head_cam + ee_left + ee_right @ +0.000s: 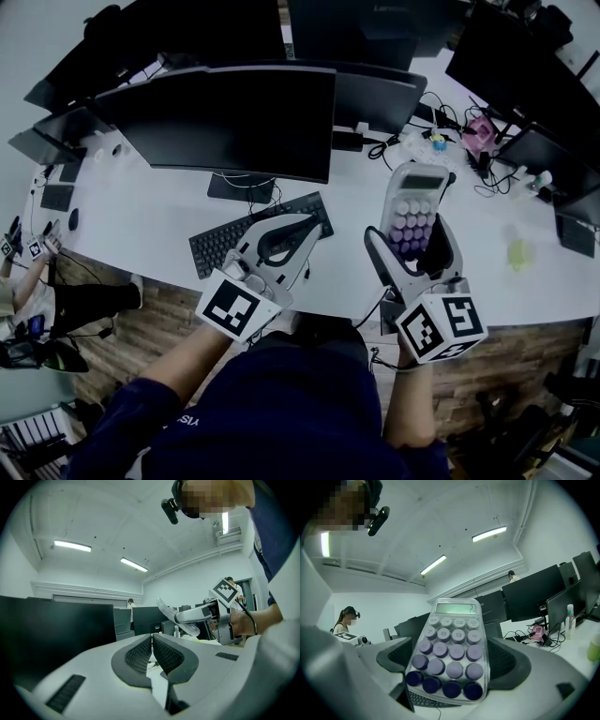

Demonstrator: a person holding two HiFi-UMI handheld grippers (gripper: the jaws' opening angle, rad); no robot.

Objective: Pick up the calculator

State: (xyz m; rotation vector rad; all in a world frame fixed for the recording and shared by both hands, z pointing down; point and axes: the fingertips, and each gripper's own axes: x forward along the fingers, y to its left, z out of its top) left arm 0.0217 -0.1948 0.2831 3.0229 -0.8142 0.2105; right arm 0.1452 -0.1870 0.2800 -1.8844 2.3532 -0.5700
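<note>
The calculator [413,202], clear-cased with purple round keys and a pale display, is held up above the white desk [159,225]. My right gripper [411,236] is shut on its lower half, one pad on each long side. The right gripper view shows the calculator [451,648] tilted face-up between the pads [509,660]. My left gripper [302,225] hovers over the desk beside the black keyboard [217,246], jaws shut on nothing. In the left gripper view its pads [140,653] nearly touch, and the calculator [171,616] shows edge-on in the right gripper [201,616].
A large dark monitor [234,117] stands behind the keyboard, with more monitors around. Cables and a pink object [480,131] lie at the back right, a green item [518,253] at the right. Another person [37,300] is at the far left.
</note>
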